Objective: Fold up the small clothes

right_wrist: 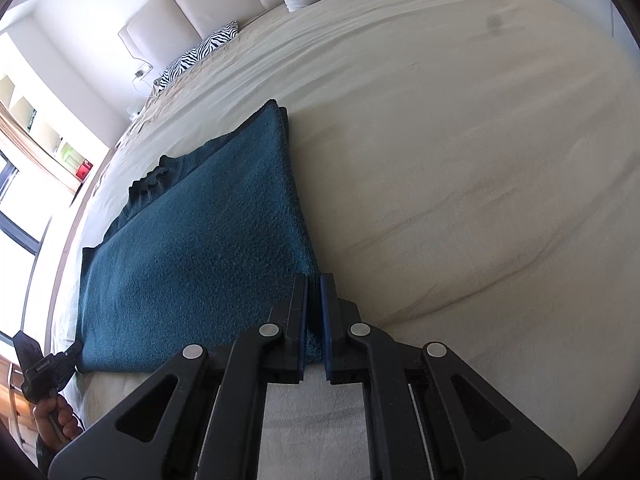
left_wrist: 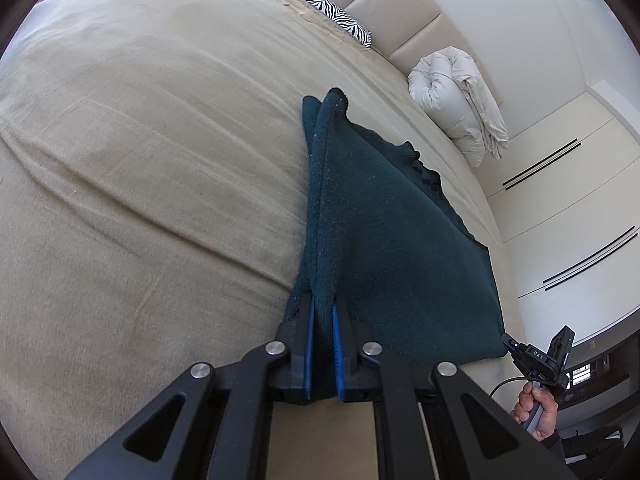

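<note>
Teal knit garment [left_wrist: 384,248] lies on the beige bed cover [left_wrist: 140,160], already doubled over, w/ both grippers pinching opposite ends of one long edge. Left gripper [left_wrist: 322,320] has its blue pads pressed onto a thick fold of cloth, two layers visible running away from the tips. Right gripper [right_wrist: 314,304] is nipped down on the other end of that edge, cloth bunched between the pads; in its own view the garment [right_wrist: 200,248] spreads flat to one side. Ribbed hem or cuff pokes out at the far side, prob. a sweater, tho the view's too warped to be sure.

Judging from this, the step is carrying that held edge across for the next fold. To do it well: keep both ends level and taut, move the two grippers together at the same pace so the edge stays straight, lay it square over the far side, and only then let go. Uneven pull would skew the layers. Zebra pillow [left_wrist: 332,10] and white duvet [left_wrist: 460,100] sit well apart, no obstacle.
</note>
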Motion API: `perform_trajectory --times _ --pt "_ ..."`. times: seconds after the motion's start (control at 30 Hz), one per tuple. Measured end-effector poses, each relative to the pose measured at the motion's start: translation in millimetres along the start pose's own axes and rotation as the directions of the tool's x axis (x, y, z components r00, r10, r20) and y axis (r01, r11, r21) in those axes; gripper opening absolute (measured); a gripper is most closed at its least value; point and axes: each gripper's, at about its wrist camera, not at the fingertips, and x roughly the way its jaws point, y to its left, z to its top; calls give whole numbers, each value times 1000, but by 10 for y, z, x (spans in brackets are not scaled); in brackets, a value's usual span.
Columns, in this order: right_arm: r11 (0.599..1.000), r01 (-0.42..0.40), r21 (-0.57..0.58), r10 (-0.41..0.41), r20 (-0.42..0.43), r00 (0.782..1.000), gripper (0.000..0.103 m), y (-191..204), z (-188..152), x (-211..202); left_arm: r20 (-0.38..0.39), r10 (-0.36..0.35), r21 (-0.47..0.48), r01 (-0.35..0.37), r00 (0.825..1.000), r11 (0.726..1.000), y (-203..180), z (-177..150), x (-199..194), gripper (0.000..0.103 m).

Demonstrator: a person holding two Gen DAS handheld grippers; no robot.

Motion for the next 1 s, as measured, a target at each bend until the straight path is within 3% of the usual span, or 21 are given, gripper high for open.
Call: perform_trajectory --times 0.4,0.47,0.5,0.53,0.57,0.63,0.67,0.83,1.0 --pt "998 -51 34 51 -5 999 6 -71 2 116 -4 -10 -16 9 1000 1000 25 -27 -10 13" --pt "997 -59 58 60 -3 998 10 -97 -2 114 -5 16 -10 -16 1000 1000 -13 -27 -43 21" --pt "996 -54 77 54 -3 999 19 -113 -6 103 -1 46 7 -46 999 999 -70 -24 -79 24" --pt "994 -59 93 59 1 998 22 -126 -9 81 11 78 34 -79 997 996 -152 -18 -120 35" --pt "993 -64 103 63 13 998 28 -134 -16 41 33 125 69 -127 992 990 -251 -17 -170 52" --pt "992 -51 115 46 46 998 46 -132 -23 -62 95 196 146 -208 976 967 -460 -18 -274 65" --pt "991 -50 121 41 73 997 54 -130 -33 -134 116 220 180 -238 969 954 -556 -13 -309 65" --pt "992 -85 92 69 164 984 54 37 1 -454 170 308 297 -347 936 890 -950 20 -295 65" --pt "984 -178 5 176 140 974 54 513 77 -452 150 338 347 -370 929 862 -1165 90 -80 65"
